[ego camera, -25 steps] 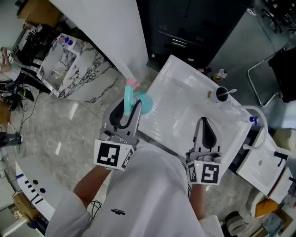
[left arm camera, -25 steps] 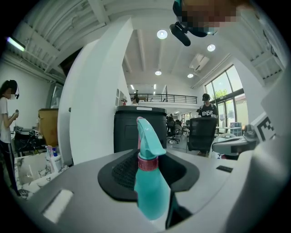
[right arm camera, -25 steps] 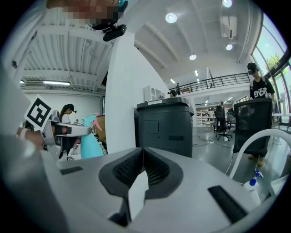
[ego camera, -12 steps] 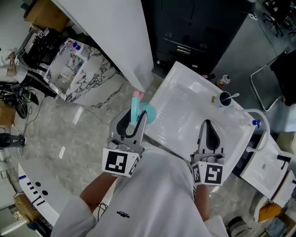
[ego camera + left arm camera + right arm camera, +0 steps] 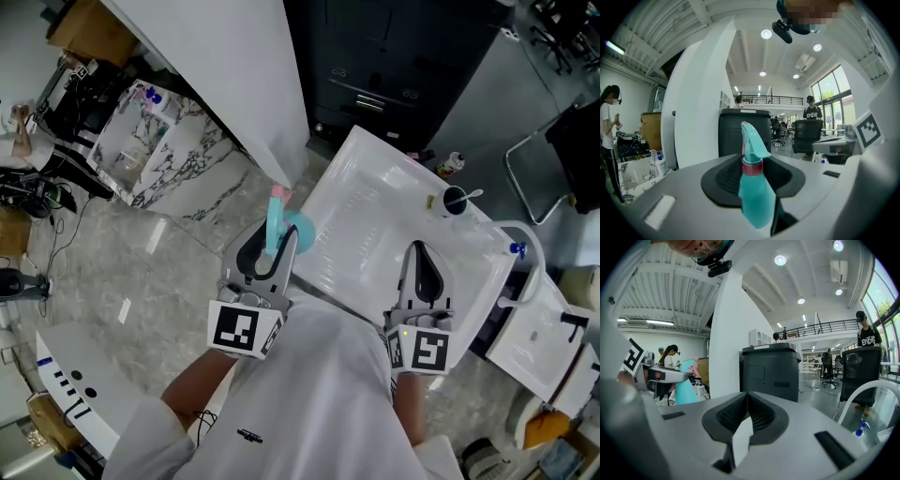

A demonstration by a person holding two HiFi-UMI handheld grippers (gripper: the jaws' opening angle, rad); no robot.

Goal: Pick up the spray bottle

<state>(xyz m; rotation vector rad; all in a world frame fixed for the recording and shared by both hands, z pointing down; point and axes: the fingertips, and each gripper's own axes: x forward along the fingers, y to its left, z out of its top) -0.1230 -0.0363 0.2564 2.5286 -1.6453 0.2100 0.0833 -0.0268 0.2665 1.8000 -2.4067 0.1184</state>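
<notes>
A teal spray bottle with a pink collar and trigger is clamped by its body in the left gripper. It is held upright in the air, just off the near left edge of a white table and above a marbled floor. In the left gripper view the bottle fills the gap between the dark ribbed pads, nozzle uppermost. The right gripper hangs over the table's near edge, its jaws pressed together on nothing. Each gripper's cube carries black-and-white square markers. A dark cup with a spoon stands on the table's far side, in front of a black cabinet. Behind, a person's black T-shirt bears white lettering too small to read surely.
</notes>
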